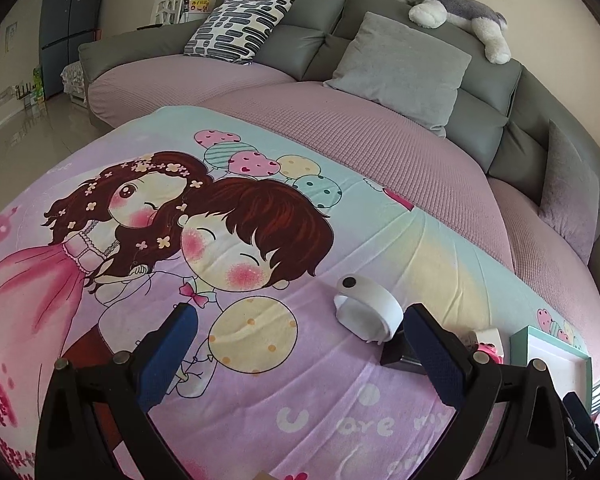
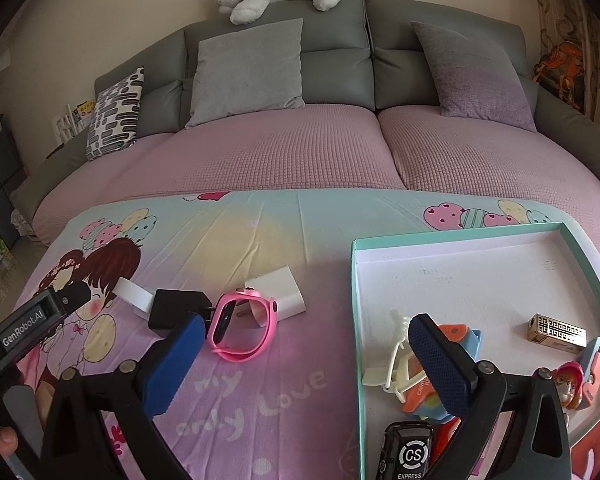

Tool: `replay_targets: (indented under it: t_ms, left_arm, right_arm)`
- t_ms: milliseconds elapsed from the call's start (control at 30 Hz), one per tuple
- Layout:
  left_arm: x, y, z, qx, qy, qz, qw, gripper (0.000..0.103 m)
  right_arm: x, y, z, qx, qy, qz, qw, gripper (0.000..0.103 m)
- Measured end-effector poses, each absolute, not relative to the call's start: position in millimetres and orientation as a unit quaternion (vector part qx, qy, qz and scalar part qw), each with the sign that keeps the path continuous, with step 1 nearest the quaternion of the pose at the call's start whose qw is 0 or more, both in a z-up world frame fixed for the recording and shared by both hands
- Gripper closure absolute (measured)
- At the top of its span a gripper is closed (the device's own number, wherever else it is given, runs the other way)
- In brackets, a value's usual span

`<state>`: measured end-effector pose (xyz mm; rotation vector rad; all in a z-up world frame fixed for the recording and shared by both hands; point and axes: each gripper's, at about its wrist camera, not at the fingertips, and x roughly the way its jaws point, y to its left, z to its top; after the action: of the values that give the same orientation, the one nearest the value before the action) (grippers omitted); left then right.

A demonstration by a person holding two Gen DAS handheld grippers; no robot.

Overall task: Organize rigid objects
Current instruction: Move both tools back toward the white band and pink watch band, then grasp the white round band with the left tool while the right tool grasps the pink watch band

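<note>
White band (image 1: 366, 306) lies just ahead of left claw (image 1: 300, 364), nearer its right finger; claw spread, empty.

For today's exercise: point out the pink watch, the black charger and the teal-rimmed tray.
pink watch (image 2: 242, 326): right wrist view, on its pink strap loop.
black charger (image 2: 178, 312): right wrist view, on its top face.
teal-rimmed tray (image 2: 452, 230): right wrist view, on its far rim.

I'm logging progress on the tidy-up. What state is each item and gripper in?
Left gripper: open, empty.
Right gripper: open, empty.
Tray: upright, partly filled.
Pink watch: on the cloth, outside the tray.
Black charger: on the cloth, outside the tray.
White charger: on the cloth, outside the tray.
White band: on the cloth, standing on edge.
Gold lighter: lying in the tray.
</note>
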<state>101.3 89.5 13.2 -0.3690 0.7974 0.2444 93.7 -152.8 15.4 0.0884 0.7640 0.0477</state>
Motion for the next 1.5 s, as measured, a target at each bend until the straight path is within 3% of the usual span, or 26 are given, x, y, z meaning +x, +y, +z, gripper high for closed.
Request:
replay_targets:
  t_ms: [867,1033,1500]
  left_arm:
    - [149.7,85.5,-27.8,-0.203,0.401,0.055,0.892,0.001]
    - [151.8,82.8,-29.8,-0.203,0.402,0.042,0.892,0.001]
    - [155.0,74.9,-32.7,-0.197,0.408,0.026,0.891,0.003]
  right_arm:
    - [125.8,-120.6,-29.3,0.05,0.409,0.037,0.911,0.0]
    - [127.3,-122.7,-32.0,0.058,0.412,0.034,0.909,0.008]
    - [128.3,-119.9,-38.0,0.056,0.419,0.034,0.906,0.016]
